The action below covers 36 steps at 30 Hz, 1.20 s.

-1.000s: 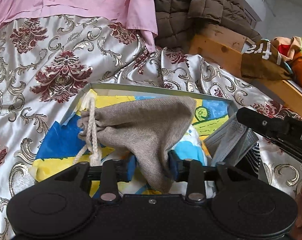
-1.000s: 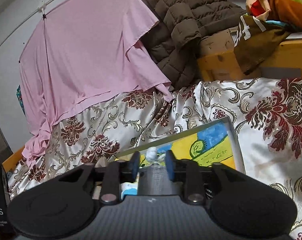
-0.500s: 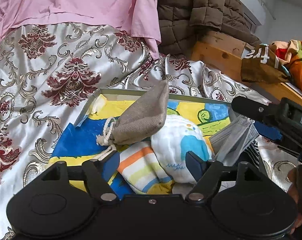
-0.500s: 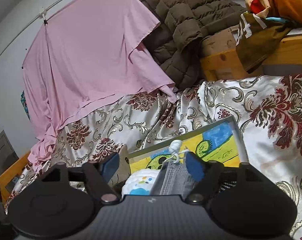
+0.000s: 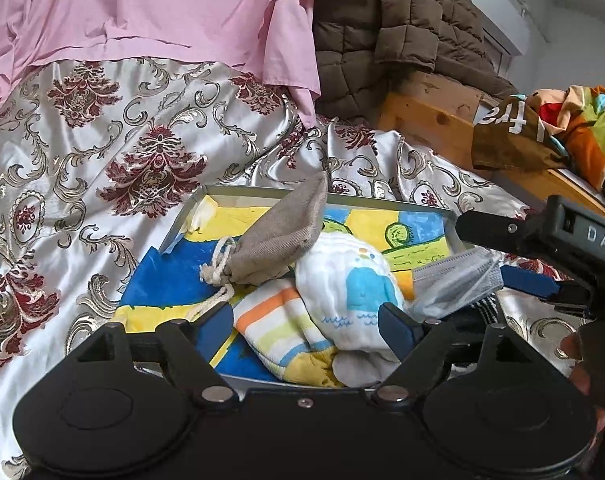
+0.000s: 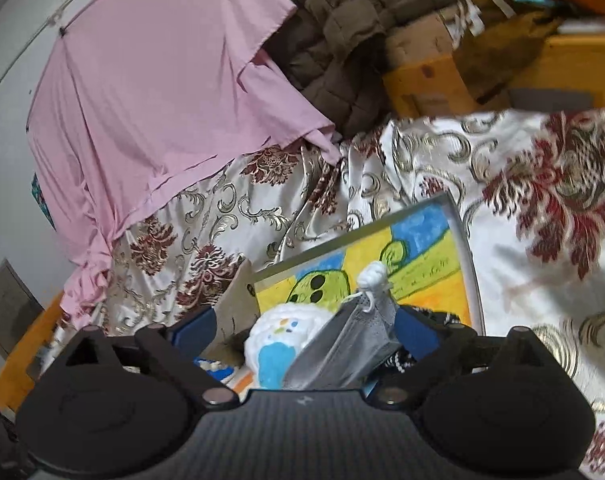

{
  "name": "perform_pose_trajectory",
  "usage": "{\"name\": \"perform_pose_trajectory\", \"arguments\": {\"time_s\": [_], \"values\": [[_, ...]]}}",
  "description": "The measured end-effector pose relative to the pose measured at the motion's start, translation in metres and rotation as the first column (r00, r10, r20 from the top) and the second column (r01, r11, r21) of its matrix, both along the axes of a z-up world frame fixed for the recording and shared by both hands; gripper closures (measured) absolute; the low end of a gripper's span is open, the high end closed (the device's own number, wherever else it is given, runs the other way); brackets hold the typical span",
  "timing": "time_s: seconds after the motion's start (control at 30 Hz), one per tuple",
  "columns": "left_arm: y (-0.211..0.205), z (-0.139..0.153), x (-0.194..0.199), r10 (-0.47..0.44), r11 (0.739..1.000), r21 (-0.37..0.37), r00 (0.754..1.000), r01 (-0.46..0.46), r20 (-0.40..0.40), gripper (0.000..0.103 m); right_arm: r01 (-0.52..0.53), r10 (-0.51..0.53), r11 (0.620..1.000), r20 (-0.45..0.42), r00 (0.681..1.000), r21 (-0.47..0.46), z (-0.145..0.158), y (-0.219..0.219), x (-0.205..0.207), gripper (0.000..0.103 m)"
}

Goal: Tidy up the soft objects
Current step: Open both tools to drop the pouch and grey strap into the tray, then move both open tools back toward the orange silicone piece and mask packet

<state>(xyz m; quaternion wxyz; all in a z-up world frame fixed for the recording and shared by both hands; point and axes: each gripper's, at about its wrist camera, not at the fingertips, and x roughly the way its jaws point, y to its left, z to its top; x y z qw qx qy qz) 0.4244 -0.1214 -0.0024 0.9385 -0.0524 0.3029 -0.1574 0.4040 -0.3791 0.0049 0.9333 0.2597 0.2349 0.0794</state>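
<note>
A: What changed?
B: You dropped the burlap pouch [image 5: 278, 232] and gray mask [image 6: 350, 348] into the tray [image 5: 382, 202]; left claw [image 5: 306, 330] and right claw [image 6: 302, 328] opening, empty.
A: Room?
B: Open bedspread [image 5: 82, 168] on your left of the tray.

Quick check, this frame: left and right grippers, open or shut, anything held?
Left gripper: jaws opening, holding nothing; the beige drawstring pouch lies free in the tray.
Right gripper: jaws opening wide; the grey face mask sits between them, unclamped.
</note>
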Motion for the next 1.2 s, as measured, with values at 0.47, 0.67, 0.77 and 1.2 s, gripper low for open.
{"name": "perform_pose_trajectory", "arguments": {"time_s": [0.47,0.67,0.77,1.2], "values": [[0.005,0.001,-0.024,0.003,1.000,-0.020,1.000,-0.003,-0.011,0.021,0.004,0.002,0.998,-0.094,0.996,0.063,-0.006,-0.018,-0.016,0.000],[0.007,0.002,-0.036,0.020,0.998,-0.052,1.000,-0.021,-0.010,0.018,0.019,-0.012,0.998,-0.116,0.993,0.061,-0.008,-0.021,-0.034,0.000],[0.011,0.003,-0.044,0.035,0.997,-0.071,0.999,-0.036,-0.012,0.017,0.016,-0.011,0.999,-0.112,0.994,0.045,-0.006,-0.017,-0.045,0.000],[0.045,0.022,-0.102,0.080,0.991,-0.110,0.997,-0.078,0.014,0.005,-0.010,0.002,0.992,-0.066,0.998,-0.125,0.010,0.032,-0.120,0.000]]}}
